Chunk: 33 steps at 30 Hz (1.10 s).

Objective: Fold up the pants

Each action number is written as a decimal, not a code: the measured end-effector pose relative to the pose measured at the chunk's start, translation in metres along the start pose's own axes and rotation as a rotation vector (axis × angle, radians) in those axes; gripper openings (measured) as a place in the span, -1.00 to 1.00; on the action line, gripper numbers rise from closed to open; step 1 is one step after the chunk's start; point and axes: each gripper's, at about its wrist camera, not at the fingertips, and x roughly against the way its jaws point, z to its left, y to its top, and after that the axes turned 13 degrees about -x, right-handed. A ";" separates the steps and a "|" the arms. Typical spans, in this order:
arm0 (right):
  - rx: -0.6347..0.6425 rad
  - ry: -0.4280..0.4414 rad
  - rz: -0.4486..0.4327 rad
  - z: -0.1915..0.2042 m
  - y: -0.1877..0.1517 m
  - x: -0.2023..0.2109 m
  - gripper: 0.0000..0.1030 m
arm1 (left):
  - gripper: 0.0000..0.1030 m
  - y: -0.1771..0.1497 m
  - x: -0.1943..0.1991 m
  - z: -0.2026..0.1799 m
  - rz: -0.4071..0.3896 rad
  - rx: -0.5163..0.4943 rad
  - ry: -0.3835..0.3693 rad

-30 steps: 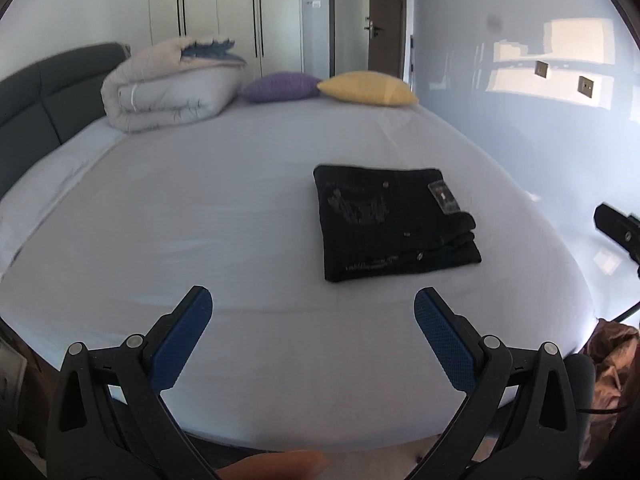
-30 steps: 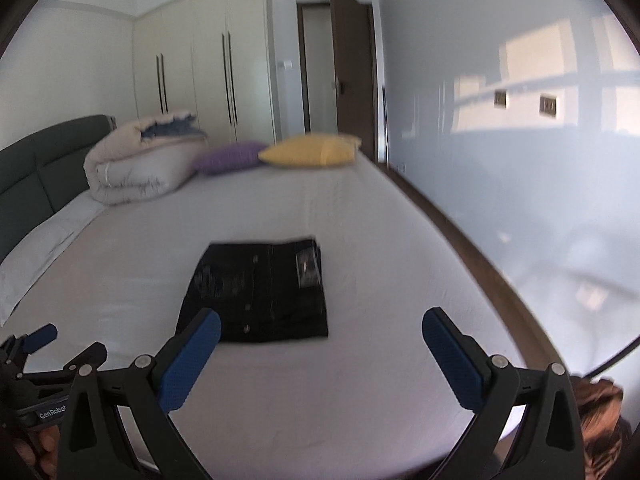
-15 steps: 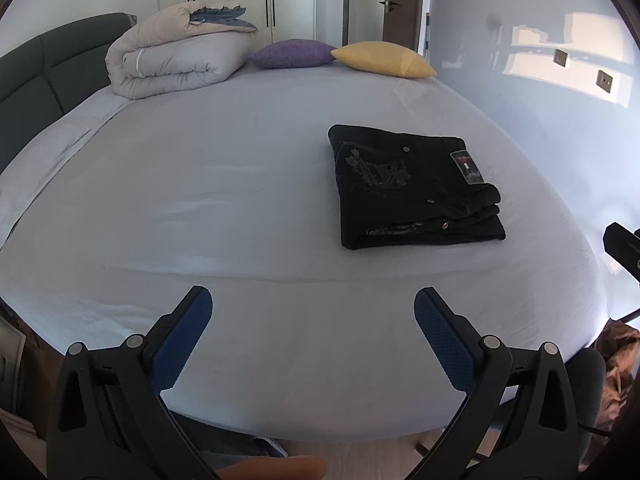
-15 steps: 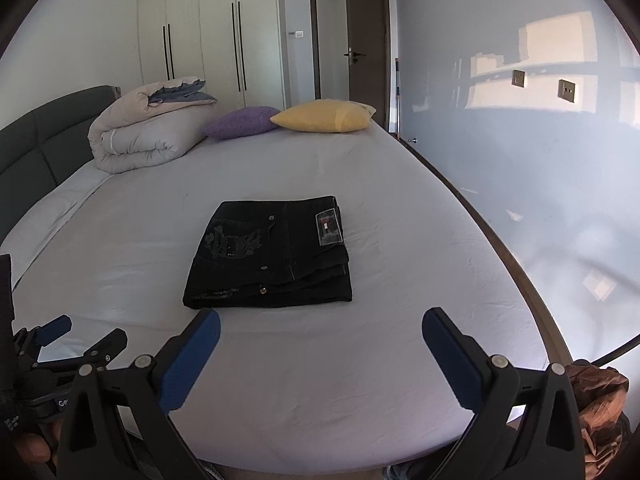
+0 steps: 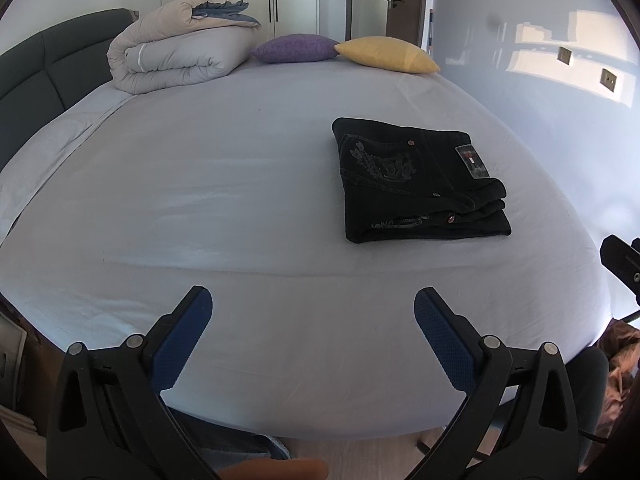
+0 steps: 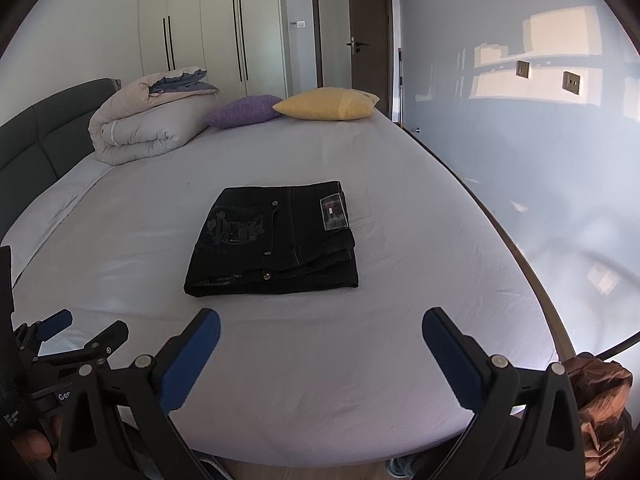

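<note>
Pulled both grippers back a bit more: left gripper point(image 5: 313, 312) and right gripper point(image 6: 321, 332) hang wide apart, holding nothing. Pants point(image 6: 276, 240) sit folded mid-frame on the bed point(image 6: 400, 320), so I'd call this done.

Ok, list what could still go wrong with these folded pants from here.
1. The black pants lie folded, but their layers step unevenly at the right-hand edge; a nudge there could loosen the stack.
2. Both the left gripper and right gripper are open and off the cloth; regripping might catch only the top layer and undo the fold.
3. Dragging the bundle could wrinkle the bed sheet.
</note>
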 end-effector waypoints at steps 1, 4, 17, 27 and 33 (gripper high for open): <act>0.000 0.001 0.001 0.000 0.000 0.000 1.00 | 1.00 0.000 0.000 0.000 -0.001 -0.001 0.001; 0.000 0.000 0.002 0.001 -0.001 0.000 1.00 | 1.00 -0.001 -0.001 0.000 -0.001 0.000 0.002; -0.003 0.000 0.005 0.002 -0.005 -0.001 1.00 | 1.00 -0.002 -0.001 0.000 0.000 -0.001 0.002; -0.004 0.001 0.007 0.002 -0.005 -0.001 1.00 | 1.00 -0.002 0.000 0.001 0.001 -0.001 0.003; -0.003 0.001 0.008 0.002 -0.006 -0.002 1.00 | 1.00 -0.002 0.000 0.001 0.001 -0.001 0.002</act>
